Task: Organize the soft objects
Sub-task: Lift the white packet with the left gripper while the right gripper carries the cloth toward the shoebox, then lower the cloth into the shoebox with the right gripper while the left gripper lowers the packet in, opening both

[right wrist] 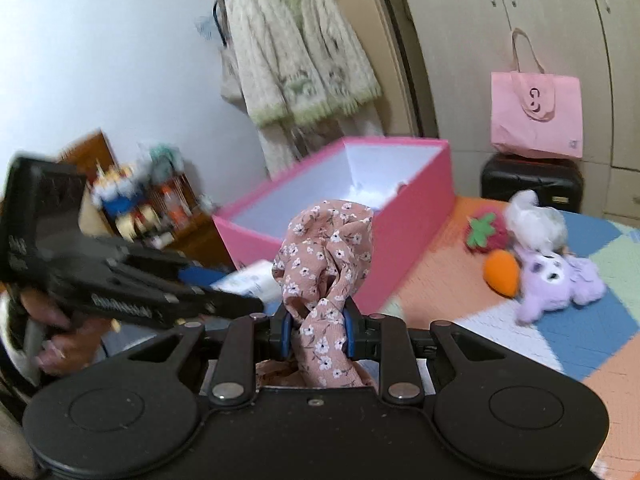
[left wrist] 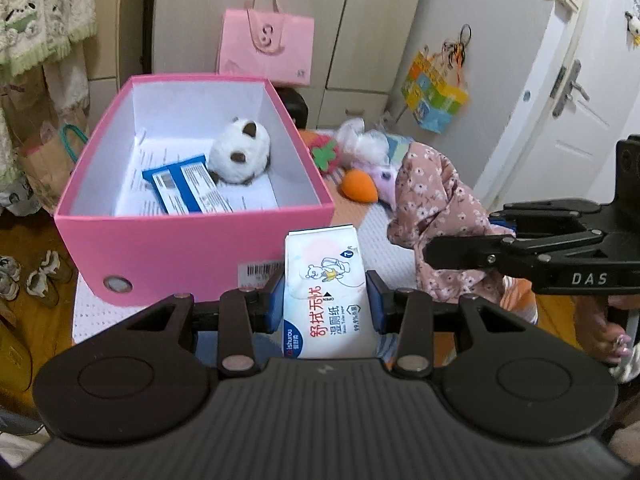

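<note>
Left gripper (left wrist: pixel 326 306), bottom centre of its view, is clamped across a wet-wipes pack (left wrist: pixel 326 292), soft and light, giving a little under the blue pads, so a hold across its middle suits it; right gripper (right wrist: pixel 318 330) pinches a bunched floral cloth (right wrist: pixel 326 256), limp and light, draping above and below the pads (a loose tail could snag). The pink box (left wrist: pixel 192 256) sits just beyond both, open-topped with stiff upright walls to clear, a plush cat (left wrist: pixel 240 152) and blue packet (left wrist: pixel 186 188) inside with bare floor left; more plush toys (right wrist: pixel 552 276) lie at right on the mat.
</note>
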Available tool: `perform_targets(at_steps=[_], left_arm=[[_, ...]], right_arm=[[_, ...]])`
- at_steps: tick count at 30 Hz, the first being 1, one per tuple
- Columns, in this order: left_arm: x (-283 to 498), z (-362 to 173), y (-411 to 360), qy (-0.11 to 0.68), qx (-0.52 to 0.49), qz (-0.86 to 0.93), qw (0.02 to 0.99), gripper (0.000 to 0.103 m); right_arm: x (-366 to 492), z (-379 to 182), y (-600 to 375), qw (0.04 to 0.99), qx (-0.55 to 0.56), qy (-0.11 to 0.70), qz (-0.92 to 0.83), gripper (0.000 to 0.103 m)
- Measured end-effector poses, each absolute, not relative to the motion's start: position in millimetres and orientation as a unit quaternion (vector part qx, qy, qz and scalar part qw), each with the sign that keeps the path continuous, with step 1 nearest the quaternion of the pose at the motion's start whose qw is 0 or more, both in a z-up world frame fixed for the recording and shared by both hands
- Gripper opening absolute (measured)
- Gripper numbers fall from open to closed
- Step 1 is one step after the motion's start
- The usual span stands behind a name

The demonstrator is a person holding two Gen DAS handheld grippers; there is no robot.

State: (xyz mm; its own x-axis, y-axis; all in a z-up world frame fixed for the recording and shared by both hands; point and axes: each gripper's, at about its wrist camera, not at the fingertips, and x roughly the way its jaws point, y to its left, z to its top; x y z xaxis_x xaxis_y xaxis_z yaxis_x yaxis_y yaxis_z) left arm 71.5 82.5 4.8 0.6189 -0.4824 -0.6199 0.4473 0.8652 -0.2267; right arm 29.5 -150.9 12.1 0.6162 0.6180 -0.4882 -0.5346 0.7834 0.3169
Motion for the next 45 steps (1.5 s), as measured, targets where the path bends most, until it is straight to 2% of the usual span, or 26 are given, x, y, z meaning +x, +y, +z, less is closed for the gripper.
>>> perform_targets(at_steps=[14,19,26,33,35,37,45], left_arm=[[105,31,104,0.289,-0.048,-0.228,0.929,0.040],[141,25,116,0.296,-0.053,-0.180,0.937,0.040],[187,8,119,0.329,-0.030,-0.125,0.936,0.040],[201,1,116,0.339,0.000,-0.104,0.935,0.040],[202,0,114,0.340,0.012,-0.097,0.935,0.041],[201,-2,112,0.334,0.034,-0.085,0.938,0.041],[184,12,114,0.310,0.047,-0.090,0.945,0.043]], right_arm=[[72,46,-113,0.919,0.026,0.218,0.329,0.029],[115,36,-99,0.916,0.021,0.243,0.319,0.029],[157,19,-69,0.907,-0.039,0.285,0.309,0.029],[177,4,-43,0.900,-0.106,0.311,0.286,0.032],[177,2,-39,0.899,-0.124,0.308,0.286,0.040],[176,2,-34,0.900,-0.146,0.299,0.281,0.056],[164,11,-34,0.903,-0.144,0.295,0.279,0.056]])
